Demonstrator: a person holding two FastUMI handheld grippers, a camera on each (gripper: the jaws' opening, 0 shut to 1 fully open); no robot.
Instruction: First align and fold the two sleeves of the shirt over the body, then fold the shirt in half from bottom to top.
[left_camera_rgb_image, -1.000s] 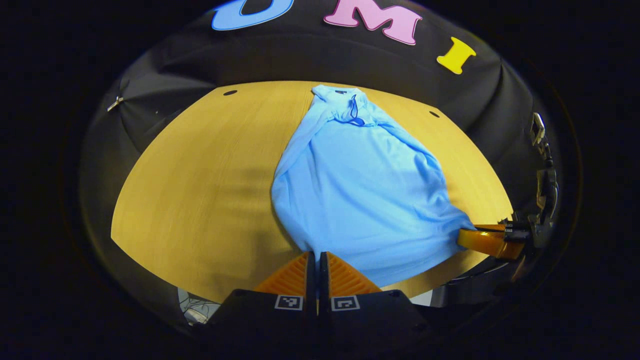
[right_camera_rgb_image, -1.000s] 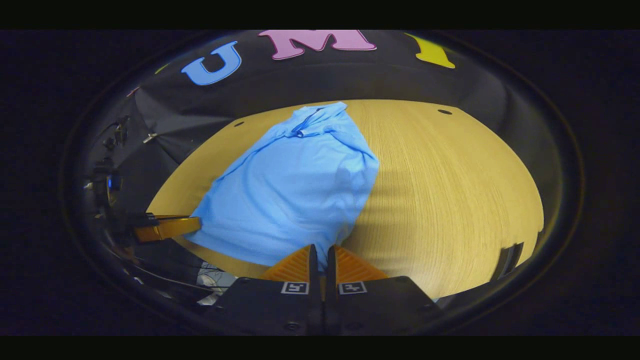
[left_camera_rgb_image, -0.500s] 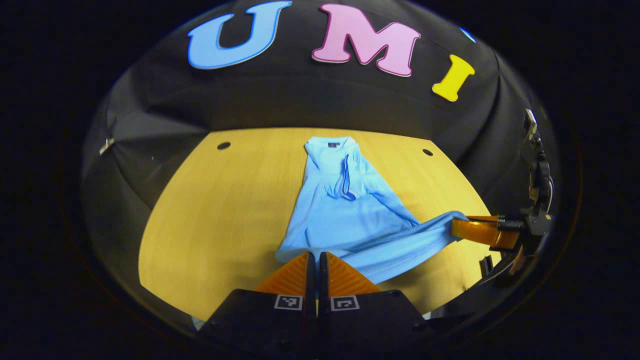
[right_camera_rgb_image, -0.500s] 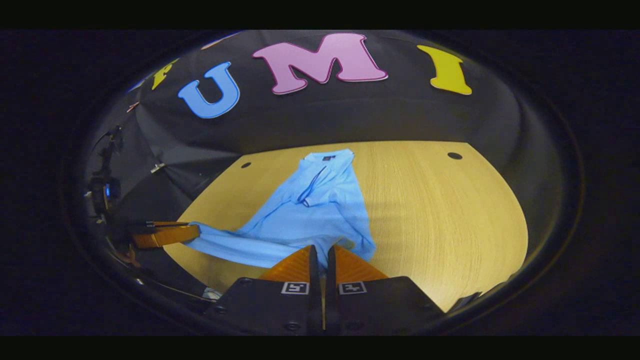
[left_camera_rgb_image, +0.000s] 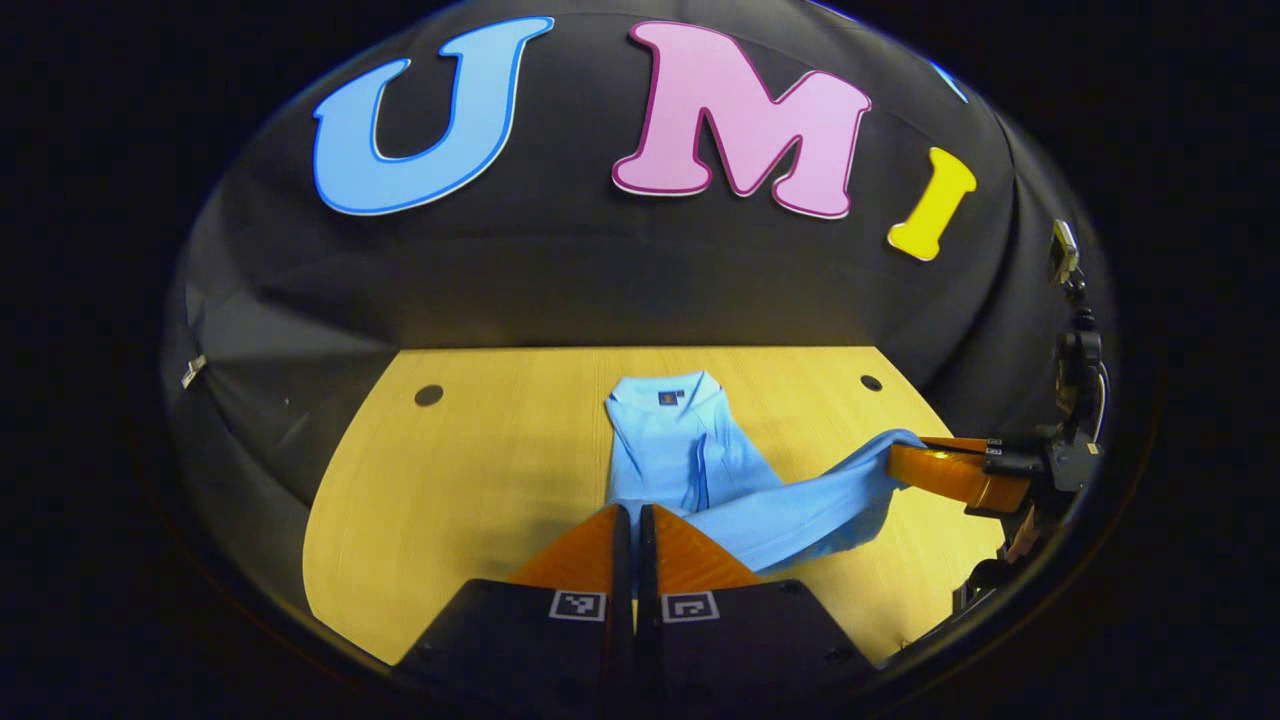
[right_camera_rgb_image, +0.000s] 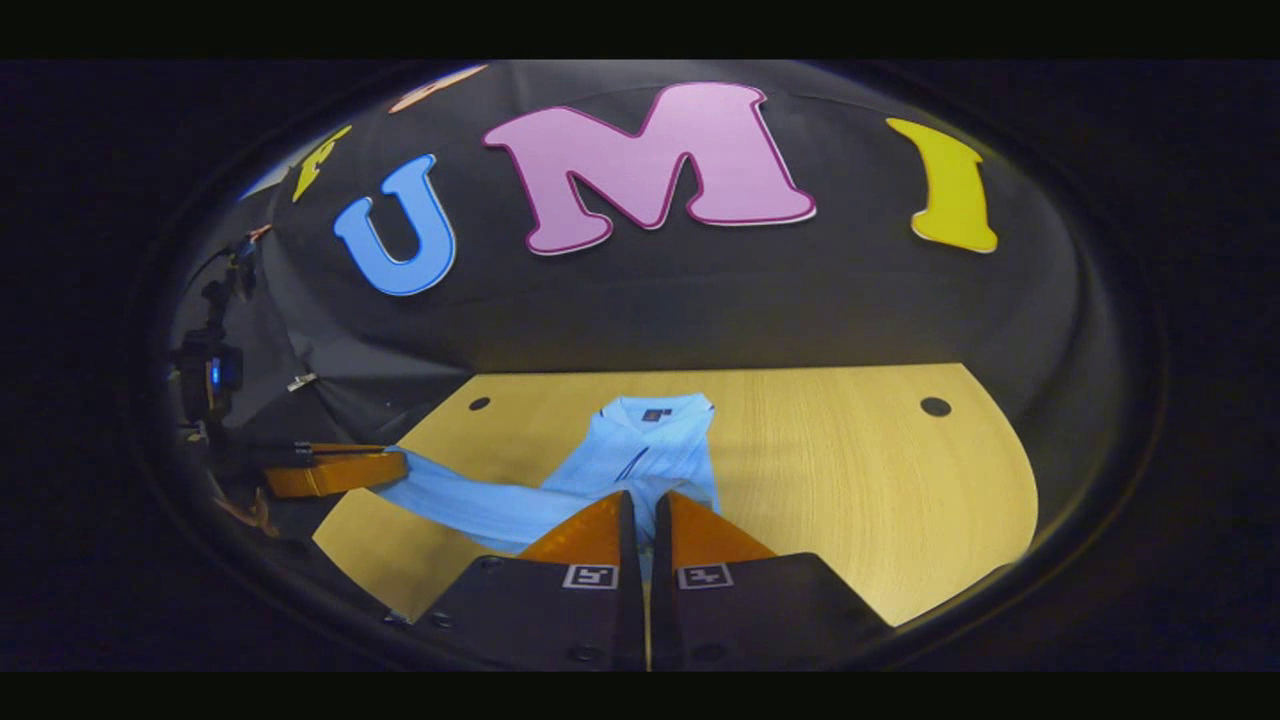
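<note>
Nearest, the left hand-held gripper (left_camera_rgb_image: 634, 522) and the right hand-held gripper (right_camera_rgb_image: 641, 508) are each clamped on the hem of the light blue knit polo shirt (left_camera_rgb_image: 690, 465), which is lifted toward its far collar. To finish well, keep both corners level, then lay the hem squarely on the collar. Beyond lies the bare yellow wood-grain surface (right_camera_rgb_image: 860, 470).

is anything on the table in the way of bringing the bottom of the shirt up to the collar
Nothing visible is. Both the left gripper and the right gripper are closed on the hem of the blue shirt, lifted above the table. Between hem and collar lies only the shirt's own body, and the bare wood beside it holds nothing.
</note>
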